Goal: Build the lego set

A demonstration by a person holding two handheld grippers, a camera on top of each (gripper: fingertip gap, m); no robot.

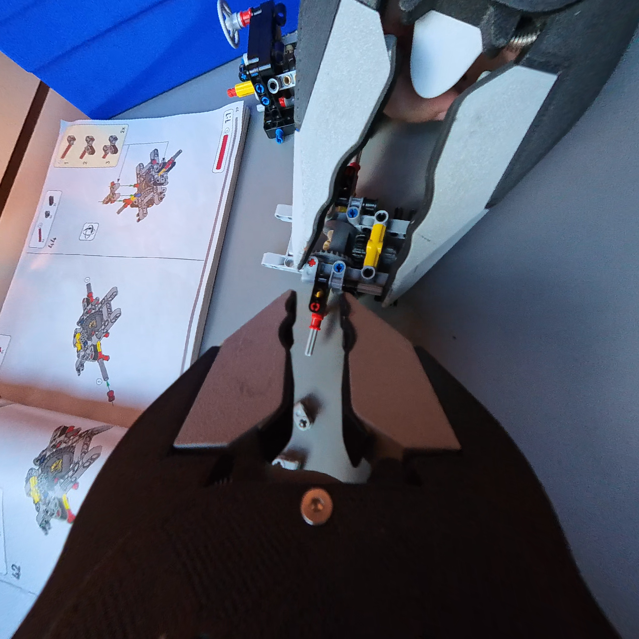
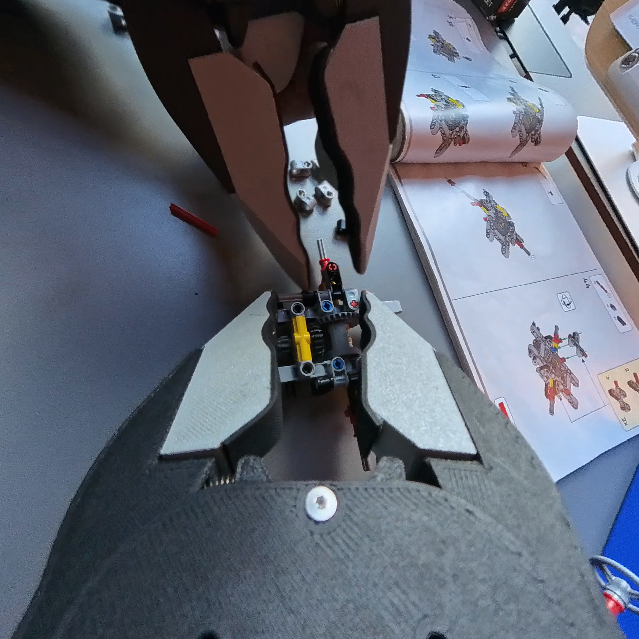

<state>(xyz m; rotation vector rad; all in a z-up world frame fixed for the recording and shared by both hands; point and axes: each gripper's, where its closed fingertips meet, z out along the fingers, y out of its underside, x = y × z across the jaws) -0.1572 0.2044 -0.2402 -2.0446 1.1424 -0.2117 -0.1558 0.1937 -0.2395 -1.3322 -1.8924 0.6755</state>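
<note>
Two grippers meet over the grey table [image 2: 86,173]. The right gripper [image 2: 316,304], the grey one, squeezes a small block of grey, black and yellow plastic building pieces with gears [image 2: 311,340] between both its pads. The block looks light and hard, but bits could pop off, so the flat sides are the best place to hold it. A thin grey rod with a red collar [image 1: 313,332] sticks out of the block's far end. The left gripper [image 1: 318,301], the brown one, has its fingers apart around that rod, not touching it. An open instruction booklet [image 1: 138,214] lies beside them.
</note>
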